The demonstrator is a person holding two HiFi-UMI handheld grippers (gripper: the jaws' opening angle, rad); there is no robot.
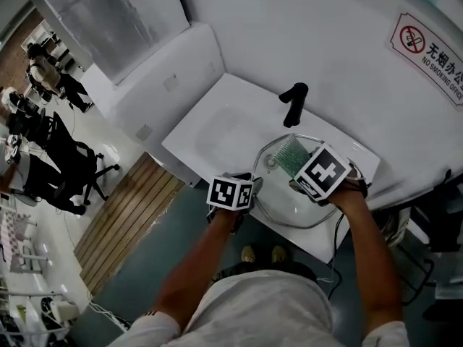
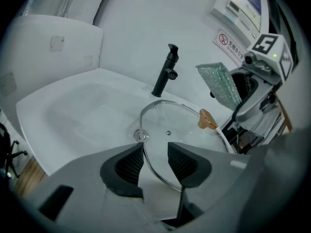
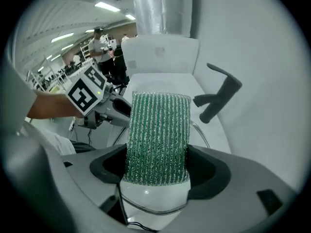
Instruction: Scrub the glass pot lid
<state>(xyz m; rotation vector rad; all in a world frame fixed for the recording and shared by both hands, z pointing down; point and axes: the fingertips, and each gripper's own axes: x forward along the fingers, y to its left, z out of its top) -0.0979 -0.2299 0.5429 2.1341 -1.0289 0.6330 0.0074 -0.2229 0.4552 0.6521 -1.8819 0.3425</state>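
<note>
Faucet behind lid; basin free leftward

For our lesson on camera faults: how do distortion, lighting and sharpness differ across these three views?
Head view: even light, walls bowed toward the edges. Left gripper view: fisheye with black corners, tap sharp, lid rim glinting. Right gripper view: same black ring, sponge crisp, ceiling lamps blown bright.
</note>
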